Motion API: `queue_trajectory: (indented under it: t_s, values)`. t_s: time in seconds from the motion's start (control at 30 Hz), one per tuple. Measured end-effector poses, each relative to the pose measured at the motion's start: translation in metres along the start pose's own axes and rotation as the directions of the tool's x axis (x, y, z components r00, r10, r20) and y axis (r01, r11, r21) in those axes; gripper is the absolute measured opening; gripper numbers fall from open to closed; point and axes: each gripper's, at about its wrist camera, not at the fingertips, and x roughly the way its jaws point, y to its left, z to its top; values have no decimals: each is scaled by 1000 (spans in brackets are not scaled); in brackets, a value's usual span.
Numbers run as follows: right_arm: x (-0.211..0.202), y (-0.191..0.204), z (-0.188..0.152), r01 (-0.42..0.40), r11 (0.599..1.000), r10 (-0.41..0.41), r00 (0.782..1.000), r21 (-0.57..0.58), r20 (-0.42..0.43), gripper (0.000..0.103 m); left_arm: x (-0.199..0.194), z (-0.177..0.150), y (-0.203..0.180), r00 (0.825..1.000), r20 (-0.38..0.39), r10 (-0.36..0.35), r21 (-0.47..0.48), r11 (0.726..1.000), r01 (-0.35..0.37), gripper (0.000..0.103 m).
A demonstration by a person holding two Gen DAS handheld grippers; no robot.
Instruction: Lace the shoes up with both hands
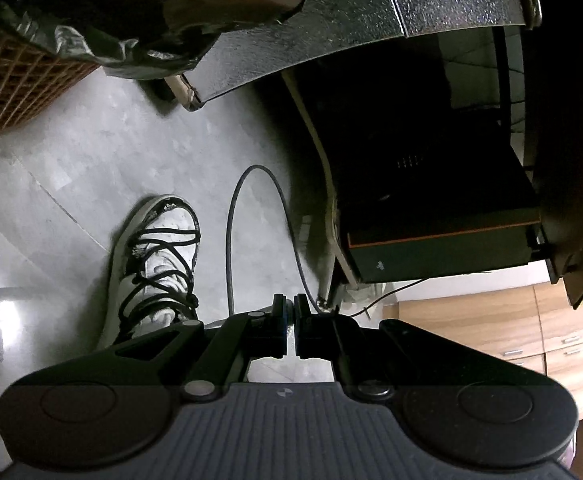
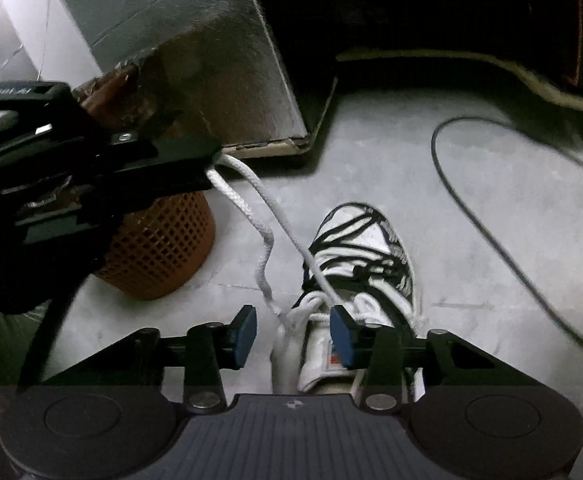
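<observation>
A white shoe (image 2: 371, 240) with black cord crossed over its upper stands on the grey floor, toe pointing away; the left wrist view has the shoe (image 1: 163, 256) left of centre. A thick white lace (image 2: 265, 236) rises in two strands from the shoe's collar to my left gripper (image 2: 211, 166), which is shut on it up at the left. In its own view the left gripper (image 1: 290, 308) has its jaws pressed together. My right gripper (image 2: 294, 334) hangs over the collar, open, with white lace loops lying between its blue pads (image 2: 247, 332) but untouched by them.
An orange mesh basket (image 2: 159, 248) stands left of the shoe. A black cable (image 2: 471, 200) loops over the floor to the right. A grey speckled cabinet (image 2: 219, 80) is behind, a dark shelf unit (image 1: 431, 220) is beside the cable, and wooden drawers (image 1: 491, 328) lie beyond.
</observation>
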Motion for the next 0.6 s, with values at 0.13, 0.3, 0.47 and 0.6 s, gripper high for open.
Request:
queue_trajectory:
  t_s: [0.13,0.3,0.47,0.6]
  values:
    - [0,6,1,-3,998,4,1000,-60,13,34,-1,0,3,1000,2,-7,-20,1000,7,4]
    - [2,13,1,-7,994,9,1000,-112,16,33,0,0,5,1000,-2,-19,-36,999,19,4]
    - [4,12,0,16,992,-16,1000,-124,7,33,-2,0,8,999,13,-36,-60,998,37,4]
    - [5,12,0,24,991,-24,1000,-128,2,27,-3,-2,10,999,14,-47,-72,996,48,4]
